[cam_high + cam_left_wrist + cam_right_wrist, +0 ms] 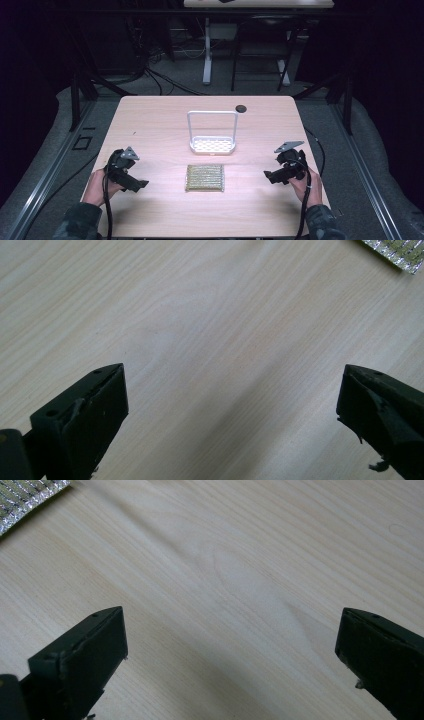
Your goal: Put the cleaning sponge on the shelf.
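High view: both claws, left (141,185) and right (267,175), released and empty, flank the centre-frame scouring pad (204,177), apparently poised to grasp it.

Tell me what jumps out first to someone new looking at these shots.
The glittery, silver-gold sponge lying flat at the middle of the wooden table, with a white rack with a tall loop handle just beyond it. The left gripper and right gripper flank the sponge, both with jaws wide open over bare wood. A small dark disc sits near the table's far edge.
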`<state>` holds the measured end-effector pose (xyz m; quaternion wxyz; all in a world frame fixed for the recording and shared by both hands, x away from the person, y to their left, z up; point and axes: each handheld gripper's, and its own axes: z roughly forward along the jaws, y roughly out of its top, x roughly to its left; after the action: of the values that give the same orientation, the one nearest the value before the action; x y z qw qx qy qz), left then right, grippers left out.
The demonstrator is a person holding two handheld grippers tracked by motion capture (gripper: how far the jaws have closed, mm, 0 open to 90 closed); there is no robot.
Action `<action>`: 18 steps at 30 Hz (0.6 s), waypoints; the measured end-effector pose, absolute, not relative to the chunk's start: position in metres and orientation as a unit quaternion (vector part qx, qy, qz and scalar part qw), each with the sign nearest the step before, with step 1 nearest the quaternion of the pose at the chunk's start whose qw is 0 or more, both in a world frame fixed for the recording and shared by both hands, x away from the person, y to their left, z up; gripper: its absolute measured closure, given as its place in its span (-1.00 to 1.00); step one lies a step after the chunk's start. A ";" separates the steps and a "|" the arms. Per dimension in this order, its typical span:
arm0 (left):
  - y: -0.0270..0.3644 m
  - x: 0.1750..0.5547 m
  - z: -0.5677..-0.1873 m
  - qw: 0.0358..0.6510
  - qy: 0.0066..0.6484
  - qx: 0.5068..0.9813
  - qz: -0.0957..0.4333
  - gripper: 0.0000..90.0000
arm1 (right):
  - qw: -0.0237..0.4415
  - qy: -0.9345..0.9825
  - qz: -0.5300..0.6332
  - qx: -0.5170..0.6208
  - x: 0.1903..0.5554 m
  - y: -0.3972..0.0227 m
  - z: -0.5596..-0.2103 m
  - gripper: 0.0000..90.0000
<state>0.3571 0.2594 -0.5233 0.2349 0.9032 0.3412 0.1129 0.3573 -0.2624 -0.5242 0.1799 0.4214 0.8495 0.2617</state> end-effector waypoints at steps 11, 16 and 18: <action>0.248 0.363 -0.517 0.238 0.329 0.908 0.099 -1.00 | 0.158 0.859 0.254 0.416 0.361 -0.260 -0.528 -1.00; 0.238 0.365 -0.511 0.251 0.310 0.913 0.084 -0.99 | 0.147 0.861 0.254 0.415 0.363 -0.259 -0.529 -1.00; 0.236 0.365 -0.510 0.252 0.307 0.914 0.080 -1.00 | 0.148 0.862 0.254 0.414 0.363 -0.259 -0.529 -1.00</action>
<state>0.3654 0.2360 -0.5102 0.2515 0.9145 0.3067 0.0803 0.3630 -0.2590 -0.5294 0.1478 0.4141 0.8615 0.2539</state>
